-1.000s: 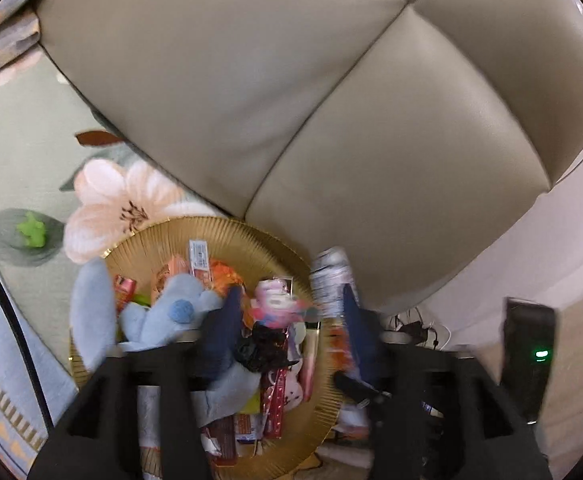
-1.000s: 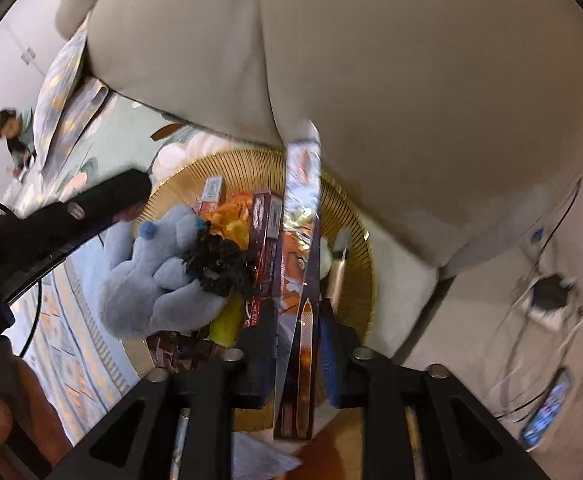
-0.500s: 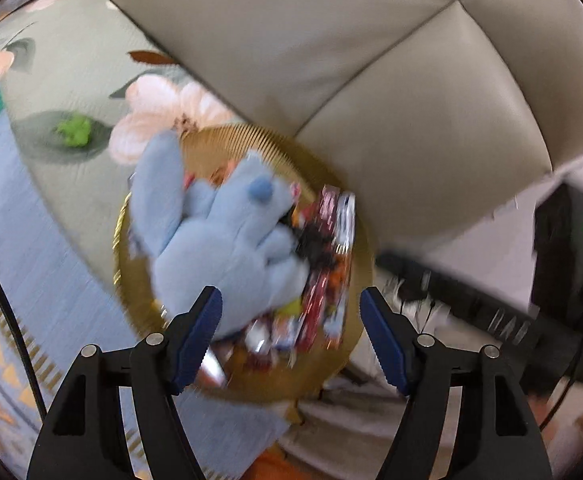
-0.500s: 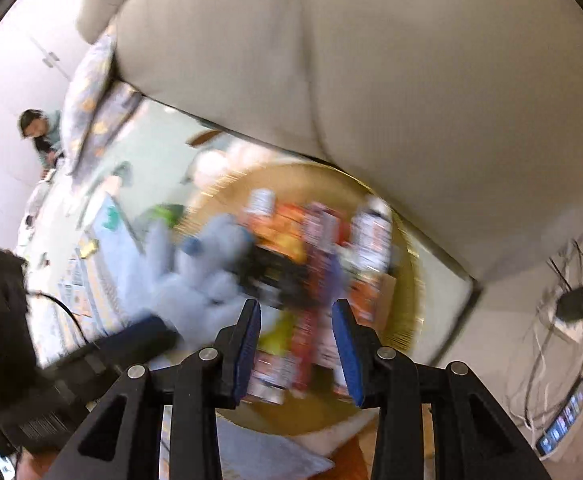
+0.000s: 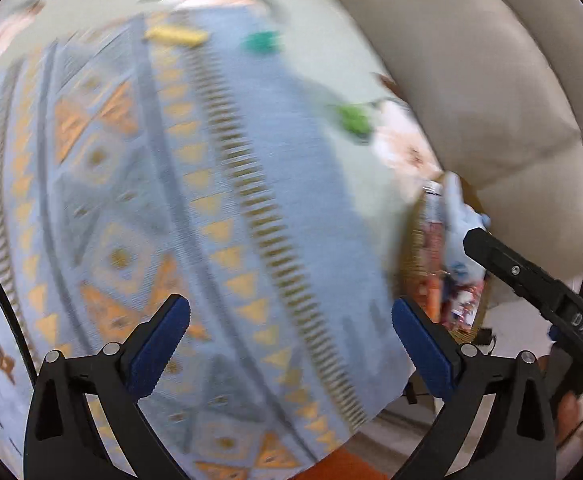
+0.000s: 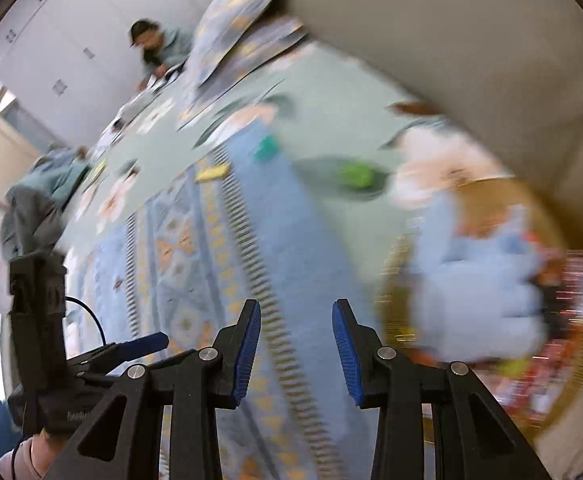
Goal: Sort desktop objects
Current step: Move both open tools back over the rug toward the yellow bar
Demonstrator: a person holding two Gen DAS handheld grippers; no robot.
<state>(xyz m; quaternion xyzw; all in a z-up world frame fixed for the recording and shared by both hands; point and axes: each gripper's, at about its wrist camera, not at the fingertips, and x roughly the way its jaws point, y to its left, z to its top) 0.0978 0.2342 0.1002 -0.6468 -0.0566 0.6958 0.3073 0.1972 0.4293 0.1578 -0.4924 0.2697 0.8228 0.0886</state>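
Left gripper [image 5: 289, 338]: jaws opening, spread wide, nothing between them; only patterned cloth shows beyond.
Right gripper [image 6: 296, 350]: jaws parted, nothing between the blue pads; the cloth shows through the gap.
Blue patterned cloth [image 5: 195, 200]: one, under both grippers, with orange triangles and a toothed stripe.
Gold tray [image 6: 579, 380]: one, right of the cloth. The right wrist view shows it nearly whole; the left wrist view shows only an edge-on sliver [image 5: 419, 264].
Tray contents: one pale blue plush toy [image 6: 479, 300] lying on blurred red and orange packets, too smeared to count.
Loose pieces: three small ones beyond the cloth's toothed stripe, one bright green [image 6: 356, 176], one teal [image 6: 266, 151], one yellow [image 6: 211, 172]; both views show them.
Beige cushion [image 5: 491, 80]: one, behind the tray.
Right wrist view only: two people [image 6: 159, 50] in the far background, and the left gripper's body at lower left.
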